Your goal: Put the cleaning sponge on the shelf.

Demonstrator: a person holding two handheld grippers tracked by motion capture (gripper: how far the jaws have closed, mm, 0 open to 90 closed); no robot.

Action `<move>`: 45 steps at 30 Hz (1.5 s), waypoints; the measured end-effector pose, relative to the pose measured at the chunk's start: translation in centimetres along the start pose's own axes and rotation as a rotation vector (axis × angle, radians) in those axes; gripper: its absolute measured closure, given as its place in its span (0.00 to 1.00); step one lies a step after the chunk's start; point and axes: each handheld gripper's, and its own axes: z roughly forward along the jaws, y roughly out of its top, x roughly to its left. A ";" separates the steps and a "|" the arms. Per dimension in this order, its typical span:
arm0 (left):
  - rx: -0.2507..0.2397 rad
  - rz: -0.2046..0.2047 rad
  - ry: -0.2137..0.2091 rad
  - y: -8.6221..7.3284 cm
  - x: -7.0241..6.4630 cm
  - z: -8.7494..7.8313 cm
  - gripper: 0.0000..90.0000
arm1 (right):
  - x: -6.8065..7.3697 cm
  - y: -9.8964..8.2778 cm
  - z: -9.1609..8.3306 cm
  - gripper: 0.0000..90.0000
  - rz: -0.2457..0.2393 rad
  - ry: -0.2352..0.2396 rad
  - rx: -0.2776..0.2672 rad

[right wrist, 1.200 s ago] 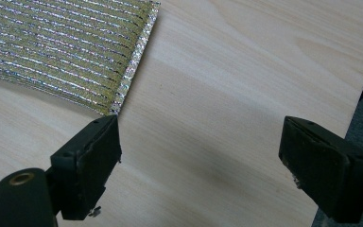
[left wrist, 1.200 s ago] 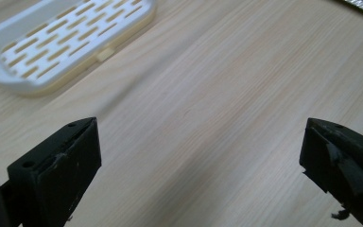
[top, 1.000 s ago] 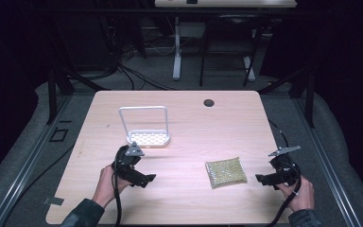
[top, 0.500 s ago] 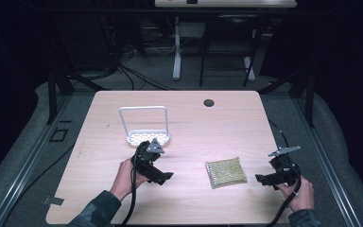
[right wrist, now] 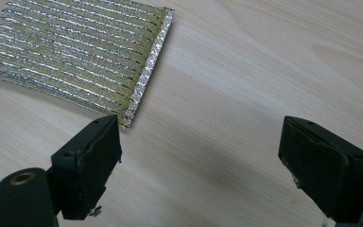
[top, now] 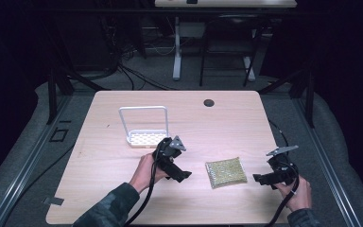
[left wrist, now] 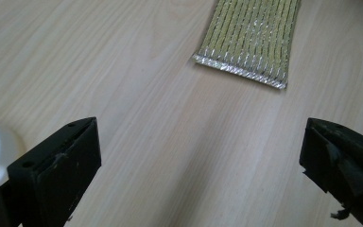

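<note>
On the pale wood-grain table (top: 123, 189), near its front edge:

Left gripper (top: 182, 175), black, two-jaw, grey three-cornered plate on top. Held in the person's left hand (top: 146, 172); forearm in a dark mottled sleeve (top: 106, 208) enters from the bottom and angles up and to the right. Jaws point rightward and slightly toward the person, low over the table. In the left gripper view (left wrist: 198, 156) the jaws stand wide apart with bare wood between them, holding nothing.

Right gripper (top: 260, 178), black, two-jaw, grey plate on top, black cable trailing toward the bottom edge. Held in the person's right hand (top: 300, 191) near the table's front right corner. Jaws point leftward. In the right gripper view (right wrist: 198, 165) the jaws are spread wide, nothing between them.

Flat rectangular pad of gold-yellow ribbed metallic material with silver edging (top: 225, 172). Lies flat on the table between the two grippers, turned slightly askew to the table edge. Ribs run along its longer side. In the left gripper view the pad (left wrist: 253, 38) lies ahead of the jaws, apart from them, a short silver edge facing the gripper. In the right gripper view the pad (right wrist: 75, 56) lies ahead and left; its near corner sits just beside the left jaw tip; contact cannot be told.

White plastic perforated tray with a tall hoop handle (top: 144, 137). Stands upright behind the left gripper, near it.
</note>
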 end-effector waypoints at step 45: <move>0.127 0.167 -0.063 6.3 -4.6 13.0 0.05 | 0.2 0.3 0.0 0.15 -0.009 0.016 -0.007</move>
